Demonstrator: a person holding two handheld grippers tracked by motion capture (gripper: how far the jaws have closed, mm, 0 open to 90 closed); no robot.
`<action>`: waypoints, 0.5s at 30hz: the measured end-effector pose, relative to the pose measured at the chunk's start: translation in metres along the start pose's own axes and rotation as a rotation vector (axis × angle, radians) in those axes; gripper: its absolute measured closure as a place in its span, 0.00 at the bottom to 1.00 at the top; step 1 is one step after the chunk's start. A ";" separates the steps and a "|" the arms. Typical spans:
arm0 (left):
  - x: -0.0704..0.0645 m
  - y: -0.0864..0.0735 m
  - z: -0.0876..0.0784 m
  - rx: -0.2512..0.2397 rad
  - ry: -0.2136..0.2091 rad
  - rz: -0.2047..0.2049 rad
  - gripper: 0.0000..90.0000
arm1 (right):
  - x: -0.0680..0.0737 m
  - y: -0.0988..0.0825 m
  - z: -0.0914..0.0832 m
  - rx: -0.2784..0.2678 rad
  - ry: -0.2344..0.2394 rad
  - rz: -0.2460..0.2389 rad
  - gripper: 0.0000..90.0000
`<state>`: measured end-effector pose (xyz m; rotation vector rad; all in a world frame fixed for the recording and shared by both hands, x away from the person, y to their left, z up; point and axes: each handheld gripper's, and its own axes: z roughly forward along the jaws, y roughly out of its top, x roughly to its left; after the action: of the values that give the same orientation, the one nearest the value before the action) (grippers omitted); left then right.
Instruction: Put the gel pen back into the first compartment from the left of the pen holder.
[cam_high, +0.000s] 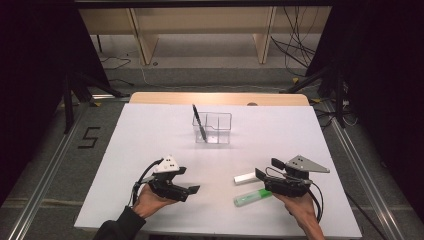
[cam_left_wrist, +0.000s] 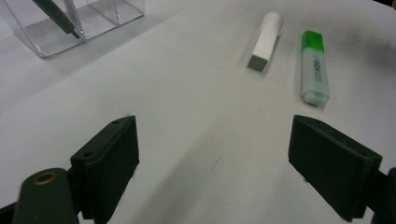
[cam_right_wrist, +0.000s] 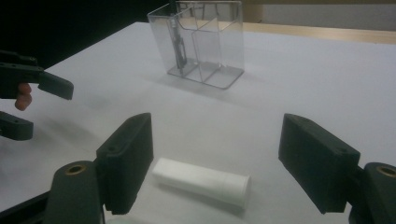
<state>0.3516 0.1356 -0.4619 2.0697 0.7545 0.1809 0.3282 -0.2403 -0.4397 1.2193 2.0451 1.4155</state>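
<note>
- a black "5" (cam_high: 88, 137) made of tape strips stands on the grey floor to the left of the table, seen in the high view.
- the green highlighter (cam_left_wrist: 314, 65) carries grey print running along its pale barrel in the left gripper view; it is too blurred to make out the letters.
- the white stick (cam_left_wrist: 265, 41) beside the highlighter shows no lettering that can be read.

Bare table (cam_high: 150, 135) beside clear organizer (cam_high: 212, 128)
</note>
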 end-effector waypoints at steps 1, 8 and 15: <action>-0.001 0.000 0.001 0.005 -0.002 -0.001 0.18 | -0.001 -0.001 -0.001 0.000 -0.003 0.001 0.29; -0.003 0.002 0.007 0.029 -0.010 -0.001 0.18 | -0.004 -0.008 -0.008 0.003 -0.022 0.012 0.28; -0.006 0.004 0.011 0.045 -0.013 -0.004 0.18 | -0.005 -0.015 -0.011 0.021 -0.038 0.012 0.27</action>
<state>0.3532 0.1226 -0.4643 2.1102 0.7607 0.1496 0.3168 -0.2524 -0.4494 1.2590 2.0358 1.3693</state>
